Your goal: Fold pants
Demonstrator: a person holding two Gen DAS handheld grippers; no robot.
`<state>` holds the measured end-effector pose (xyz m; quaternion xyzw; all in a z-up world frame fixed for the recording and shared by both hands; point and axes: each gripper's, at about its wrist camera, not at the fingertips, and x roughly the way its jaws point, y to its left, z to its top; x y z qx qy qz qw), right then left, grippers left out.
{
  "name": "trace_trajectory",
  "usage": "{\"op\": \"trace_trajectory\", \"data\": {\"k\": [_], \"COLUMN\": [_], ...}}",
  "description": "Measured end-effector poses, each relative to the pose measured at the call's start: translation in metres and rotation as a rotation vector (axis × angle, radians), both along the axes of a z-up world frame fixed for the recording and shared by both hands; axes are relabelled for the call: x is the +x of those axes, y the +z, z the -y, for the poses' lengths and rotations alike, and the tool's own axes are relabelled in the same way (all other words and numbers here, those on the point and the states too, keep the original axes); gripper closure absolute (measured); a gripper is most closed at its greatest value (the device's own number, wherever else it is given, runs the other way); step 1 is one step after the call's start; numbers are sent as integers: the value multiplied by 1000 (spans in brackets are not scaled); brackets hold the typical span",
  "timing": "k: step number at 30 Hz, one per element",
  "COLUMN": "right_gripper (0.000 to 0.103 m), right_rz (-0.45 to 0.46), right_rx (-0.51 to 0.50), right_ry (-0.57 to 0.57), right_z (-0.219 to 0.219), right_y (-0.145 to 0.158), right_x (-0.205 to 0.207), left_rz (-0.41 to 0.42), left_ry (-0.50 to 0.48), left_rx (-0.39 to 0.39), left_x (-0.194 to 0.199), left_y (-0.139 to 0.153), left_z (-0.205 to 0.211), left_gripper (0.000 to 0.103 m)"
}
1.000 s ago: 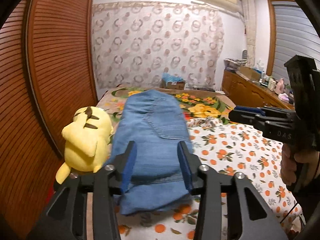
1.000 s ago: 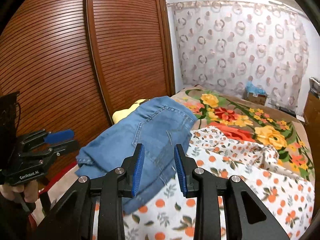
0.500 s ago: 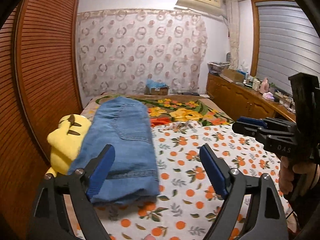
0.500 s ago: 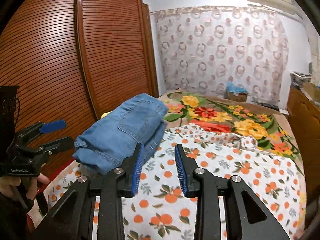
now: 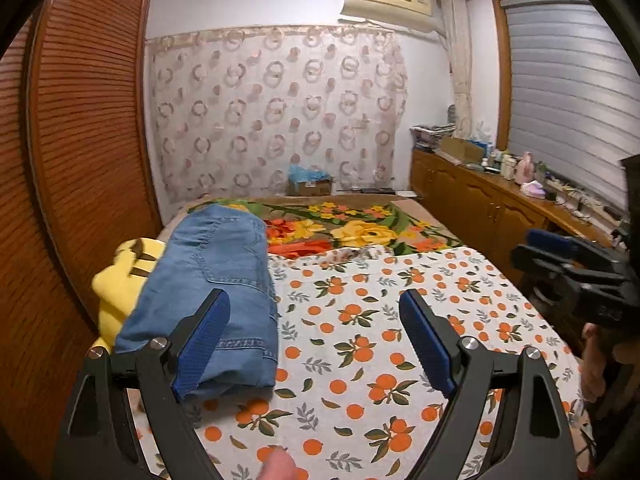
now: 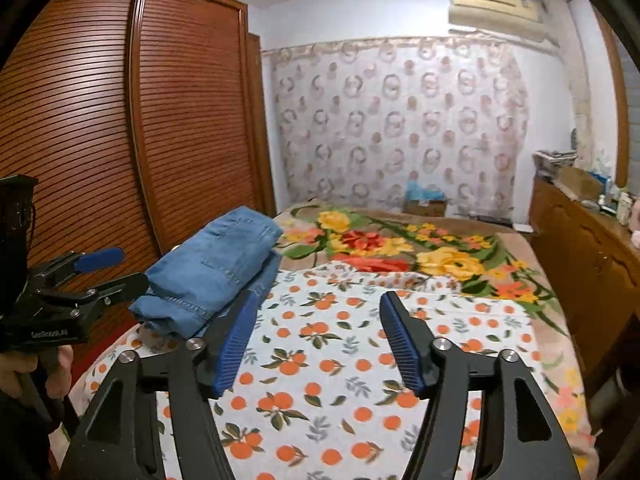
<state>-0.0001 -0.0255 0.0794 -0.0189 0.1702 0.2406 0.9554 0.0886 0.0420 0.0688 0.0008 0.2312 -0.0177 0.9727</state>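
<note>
Folded blue denim pants (image 5: 212, 280) lie as a neat stack along the bed's left side; the right wrist view shows the pants (image 6: 212, 268) from the side. My left gripper (image 5: 314, 344) stands wide open over the orange-print sheet, nothing between its fingers; its left pad overlaps the pants' near end in the picture. My right gripper (image 6: 316, 340) has its jaws opening, empty, hovering over the sheet to the right of the pants. Each gripper appears in the other's view: the right gripper (image 5: 576, 276) at the right edge, the left gripper (image 6: 72, 292) at the left edge.
A yellow plush toy (image 5: 116, 276) sits left of the pants against the slatted wooden wardrobe (image 5: 76, 160). The orange-print sheet (image 5: 400, 320) covers the near bed, a floral blanket (image 5: 360, 228) the far part. A wooden cabinet (image 5: 480, 208) with clutter runs along the right.
Both grippers let go of the pants, opened and pulled back toward the bed's near end, drifting right. The pants stay folded on the left side.
</note>
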Motion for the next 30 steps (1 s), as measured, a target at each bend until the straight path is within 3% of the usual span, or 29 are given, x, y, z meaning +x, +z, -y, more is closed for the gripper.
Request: {"op": "trace_trajectory", "data": {"k": [5, 11, 30], "right_gripper": [28, 27, 27], "right_rz": [28, 49, 40], "right_rx": [1, 2, 15], "right_ry": [-71, -140, -167], "right_z": [6, 6, -1], "right_y": [6, 5, 4], "right_x": [-30, -52, -52], "left_rz": [19, 38, 24], "left_ry": [-8, 14, 6], "left_rx": [5, 14, 6], "left_x": [-11, -20, -20], "left_y": [6, 7, 7], "left_z": [12, 21, 32], "left_gripper": [16, 16, 16]}}
